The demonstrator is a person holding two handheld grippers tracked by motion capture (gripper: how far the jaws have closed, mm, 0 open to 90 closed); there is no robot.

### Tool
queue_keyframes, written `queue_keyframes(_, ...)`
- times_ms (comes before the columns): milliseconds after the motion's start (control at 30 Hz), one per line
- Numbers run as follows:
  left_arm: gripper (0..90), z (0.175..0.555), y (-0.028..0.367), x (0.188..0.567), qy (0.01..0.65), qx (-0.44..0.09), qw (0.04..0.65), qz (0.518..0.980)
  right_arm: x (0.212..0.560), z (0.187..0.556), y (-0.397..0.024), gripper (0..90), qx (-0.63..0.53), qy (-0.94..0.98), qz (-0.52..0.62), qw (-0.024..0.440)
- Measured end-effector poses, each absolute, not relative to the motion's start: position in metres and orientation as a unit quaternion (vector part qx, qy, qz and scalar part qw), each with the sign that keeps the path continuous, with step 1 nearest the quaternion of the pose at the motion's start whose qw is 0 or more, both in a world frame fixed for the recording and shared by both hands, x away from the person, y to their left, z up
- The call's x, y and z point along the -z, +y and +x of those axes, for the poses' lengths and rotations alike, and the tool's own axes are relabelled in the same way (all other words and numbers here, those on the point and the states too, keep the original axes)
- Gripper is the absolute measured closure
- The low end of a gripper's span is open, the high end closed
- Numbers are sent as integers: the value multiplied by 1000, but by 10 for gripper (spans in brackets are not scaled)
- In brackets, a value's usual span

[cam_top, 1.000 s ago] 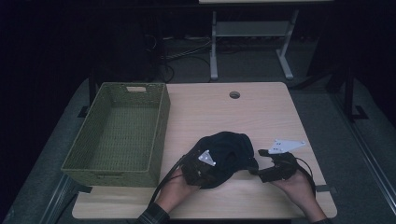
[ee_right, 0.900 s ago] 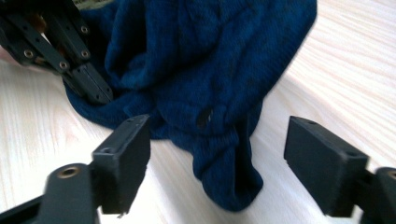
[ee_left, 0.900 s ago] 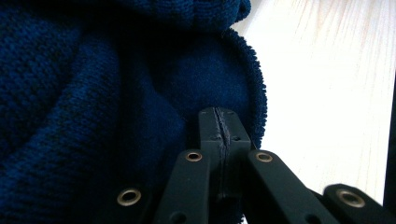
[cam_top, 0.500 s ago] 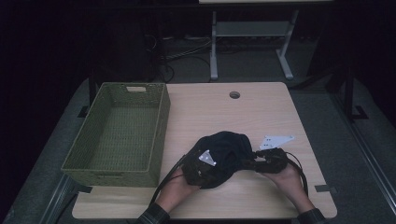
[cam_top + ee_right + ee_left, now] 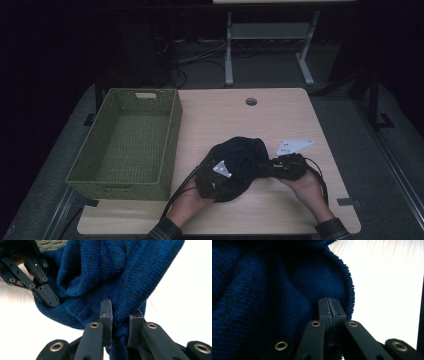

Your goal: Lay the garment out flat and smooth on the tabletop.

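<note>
1. Now, a dark blue knitted garment lies bunched on the near middle of a pale wooden worktop, between your two hands. A green woven basket stands on the worktop's left side, apart from the garment.

2. Your left gripper sits at the garment's near left edge. In the left gripper view its fingers are pressed together, with the cloth's edge lying right against them; it appears pinched there, though you cannot see the fold itself between the tips.

3. Your right gripper is at the garment's right side. Its fingers have just been closing, and in the right gripper view a thick roll of knit sits squeezed between them, leaving a narrow gap.

4. Before you lift or pull, check that the right pinch has caught one clean fold and not several layers, since a thick bundle could slip.

5. Keep the left pinch firm and low, so the cloth does not drag free.

6. If the basket is the goal, raise both hands evenly and carry the garment leftward over its near rim.

7. Move slowly, because loose knit may snag on the fingers.
</note>
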State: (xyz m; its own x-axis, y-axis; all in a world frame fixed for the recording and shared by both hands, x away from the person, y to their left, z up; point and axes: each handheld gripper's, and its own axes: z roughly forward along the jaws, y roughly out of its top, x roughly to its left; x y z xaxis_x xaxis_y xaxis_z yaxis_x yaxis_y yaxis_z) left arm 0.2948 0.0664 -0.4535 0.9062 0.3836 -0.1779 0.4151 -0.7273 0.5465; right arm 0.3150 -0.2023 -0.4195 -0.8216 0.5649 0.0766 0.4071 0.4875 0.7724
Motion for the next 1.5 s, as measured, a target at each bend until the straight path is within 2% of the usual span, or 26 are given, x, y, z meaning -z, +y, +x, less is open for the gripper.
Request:
queue_keyframes(433,894,295,65,453,214,26,299,930,385,347,-202,784,-426,849,292,112)
queue_keyframes(1033,895,295,65,453,213,22,297,931,355,391,-185,788,-416,847,298,147)
queue_keyframes(1500,896,295,66,453,214,27,296,930,351,435,-169,789,-407,846,312,148)
